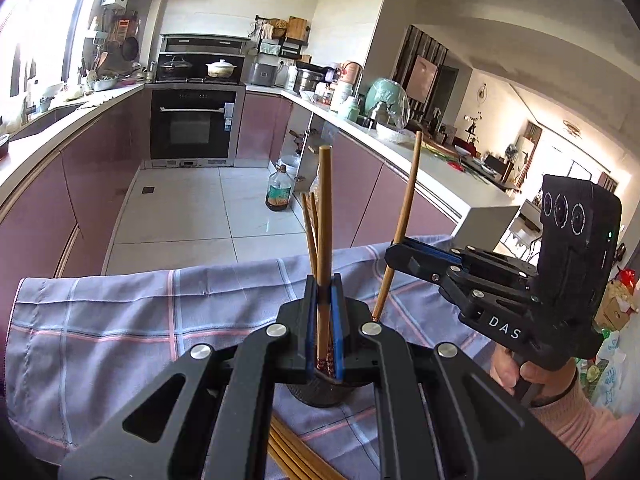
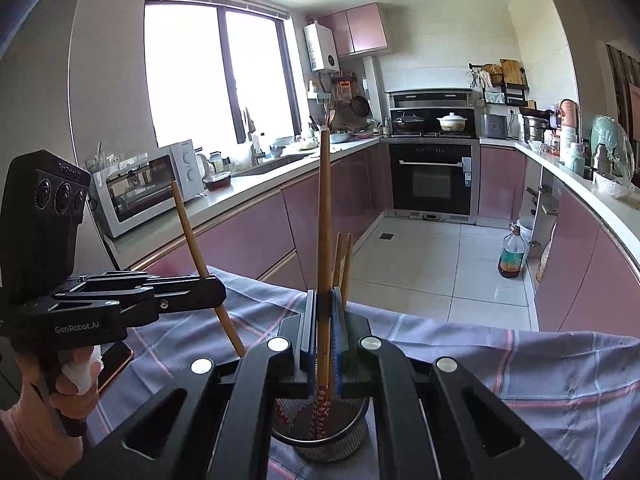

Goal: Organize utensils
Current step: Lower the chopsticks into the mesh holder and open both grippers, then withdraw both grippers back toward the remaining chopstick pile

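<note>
Left tongs (image 1: pixel 325 296) are closed on one chopstick (image 1: pixel 323 216), held upright with its patterned tip inside the mesh holder (image 2: pixel 320 438) on the cloth-covered table (image 1: pixel 120 320). Right tongs (image 2: pixel 325 312) clamp a second chopstick (image 2: pixel 325 220) over the same holder. Judged light, stiff and smooth; grip mid-shaft, firmly, to prevent swivelling.

- We see matt wooden chopsticks (image 2: pixel 324 216), their lower ends patterned in red.
- We see a dark metal mesh holder (image 2: pixel 320 438).
- We see a soft woven checked cloth (image 1: pixel 120 320), slightly creased.
- We see matt black plastic grippers (image 1: pixel 325 312) with shiny metal rivets.
- We see glossy floor tiles (image 2: pixel 420 252).
</note>
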Demonstrator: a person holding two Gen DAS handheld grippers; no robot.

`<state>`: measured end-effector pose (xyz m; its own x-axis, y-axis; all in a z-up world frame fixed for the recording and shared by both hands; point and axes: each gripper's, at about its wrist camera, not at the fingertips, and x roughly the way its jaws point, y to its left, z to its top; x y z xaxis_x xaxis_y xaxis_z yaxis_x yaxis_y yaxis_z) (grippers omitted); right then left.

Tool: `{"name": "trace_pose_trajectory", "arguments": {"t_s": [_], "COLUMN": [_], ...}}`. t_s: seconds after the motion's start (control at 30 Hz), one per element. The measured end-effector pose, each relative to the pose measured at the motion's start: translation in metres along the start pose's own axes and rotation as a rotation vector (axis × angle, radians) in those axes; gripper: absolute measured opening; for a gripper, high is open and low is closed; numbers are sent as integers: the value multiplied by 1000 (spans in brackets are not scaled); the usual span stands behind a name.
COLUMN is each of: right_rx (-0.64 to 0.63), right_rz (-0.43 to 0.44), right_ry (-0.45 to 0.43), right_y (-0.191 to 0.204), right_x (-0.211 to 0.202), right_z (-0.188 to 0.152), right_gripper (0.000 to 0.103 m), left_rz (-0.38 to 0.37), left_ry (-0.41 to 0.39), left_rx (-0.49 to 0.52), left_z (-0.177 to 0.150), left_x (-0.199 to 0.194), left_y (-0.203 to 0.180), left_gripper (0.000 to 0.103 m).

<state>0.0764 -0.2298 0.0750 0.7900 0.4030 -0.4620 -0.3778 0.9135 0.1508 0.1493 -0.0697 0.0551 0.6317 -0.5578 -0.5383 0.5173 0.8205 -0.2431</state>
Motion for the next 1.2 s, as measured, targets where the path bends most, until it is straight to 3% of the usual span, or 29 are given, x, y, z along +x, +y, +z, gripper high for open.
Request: {"name": "trace_pose_trajectory", "arguments": {"t_s": [0.4, 0.7, 0.93, 1.2], "right_rx": [29, 59, 76, 58], "right_rz": [-13, -31, -34, -2], "right_ry": [139, 155, 143, 94], "right_y": [-10, -16, -19, -9], "right_x": [31, 41, 36, 8], "right_z": [-15, -15, -18, -22], "right_gripper": [5, 8, 11, 16], "left_rz": [18, 50, 90, 181], "left_ry": [127, 170, 150, 39], "left_rx": [43, 25, 1, -24], "left_z": [-9, -9, -17, -36], "left_x": [41, 71, 70, 28], "left_y": [5, 10, 18, 27], "left_gripper": [8, 8, 13, 30]}}
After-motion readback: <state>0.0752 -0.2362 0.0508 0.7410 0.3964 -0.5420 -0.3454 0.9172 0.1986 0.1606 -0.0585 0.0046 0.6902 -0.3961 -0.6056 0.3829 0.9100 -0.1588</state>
